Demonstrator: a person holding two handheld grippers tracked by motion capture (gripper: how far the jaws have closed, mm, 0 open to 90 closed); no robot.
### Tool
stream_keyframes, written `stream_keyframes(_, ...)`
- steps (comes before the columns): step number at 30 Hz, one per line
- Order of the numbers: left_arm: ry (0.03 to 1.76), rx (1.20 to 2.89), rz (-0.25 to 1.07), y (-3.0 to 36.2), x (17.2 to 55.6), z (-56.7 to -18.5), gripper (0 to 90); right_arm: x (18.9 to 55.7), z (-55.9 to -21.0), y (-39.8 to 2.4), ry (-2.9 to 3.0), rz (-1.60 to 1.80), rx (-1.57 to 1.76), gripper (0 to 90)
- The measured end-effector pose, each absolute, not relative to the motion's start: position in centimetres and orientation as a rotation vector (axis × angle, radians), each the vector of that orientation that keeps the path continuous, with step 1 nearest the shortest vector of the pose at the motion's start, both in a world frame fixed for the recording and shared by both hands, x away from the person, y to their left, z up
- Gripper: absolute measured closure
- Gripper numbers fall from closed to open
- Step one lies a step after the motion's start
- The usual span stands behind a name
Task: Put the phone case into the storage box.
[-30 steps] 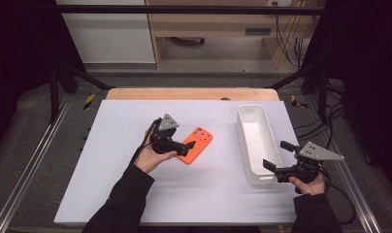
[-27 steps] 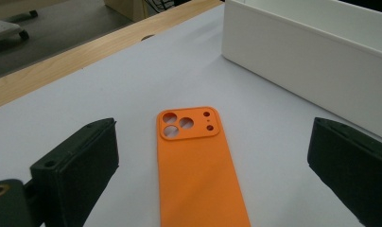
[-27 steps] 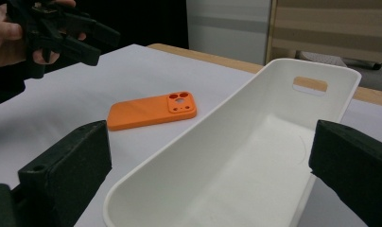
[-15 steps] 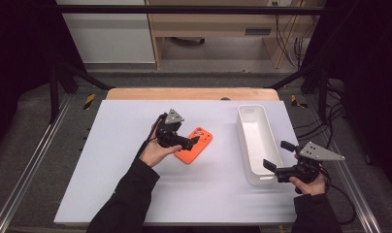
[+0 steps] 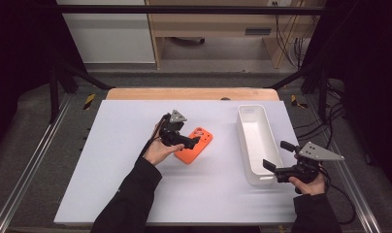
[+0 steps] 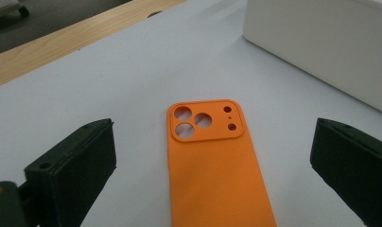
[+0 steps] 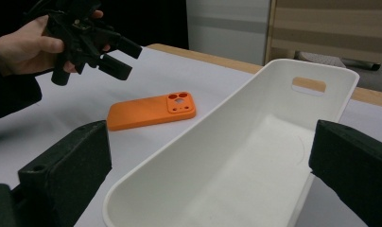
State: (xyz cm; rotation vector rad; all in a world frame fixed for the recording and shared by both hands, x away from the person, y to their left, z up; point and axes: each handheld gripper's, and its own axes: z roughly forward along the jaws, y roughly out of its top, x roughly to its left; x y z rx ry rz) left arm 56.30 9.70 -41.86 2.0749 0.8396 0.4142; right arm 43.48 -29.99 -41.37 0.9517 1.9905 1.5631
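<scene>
The white table point(image 5: 111, 160) carries everything here, and the long white bin point(image 5: 254, 143) stands on its right part, lengthwise away from the person. Left of the bin, well apart from it, the orange phone case point(image 5: 196, 145) lies flat on the table with its back up and the camera cut-outs at its far end.

The left gripper point(image 5: 191, 141) hangs over the near-left end of the case, tilted down toward it. In the left gripper view the case point(image 6: 215, 170) lies between the two black jaws, centred in the gap (its near end runs off the bottom edge of that view), with bare table showing on both sides of it, so neither jaw touches it. From the right gripper view the left gripper point(image 7: 118, 56) sits in the air above the table, clear of the case point(image 7: 151, 111).

The left hand point(image 5: 160, 150) covers part of that gripper from above, and how high the jaws stand over the case is hard to judge.

The left gripper is spread wide and grips nothing. The right gripper point(image 5: 276, 158) is held at the near right, just beside the near end of the bin; its jaws are also wide apart and empty, with the bin point(image 7: 236, 161) lying ahead between them, untouched.
</scene>
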Motion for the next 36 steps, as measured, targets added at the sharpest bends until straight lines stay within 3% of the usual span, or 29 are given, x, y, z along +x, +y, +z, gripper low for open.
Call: stream_keyframes(36, 0.89, 2.236, 0.372, 6.6, 57.9, -45.0, 1.5, 43.5, -41.4, -30.0, 1.989, 1.569, 0.951, 0.5)
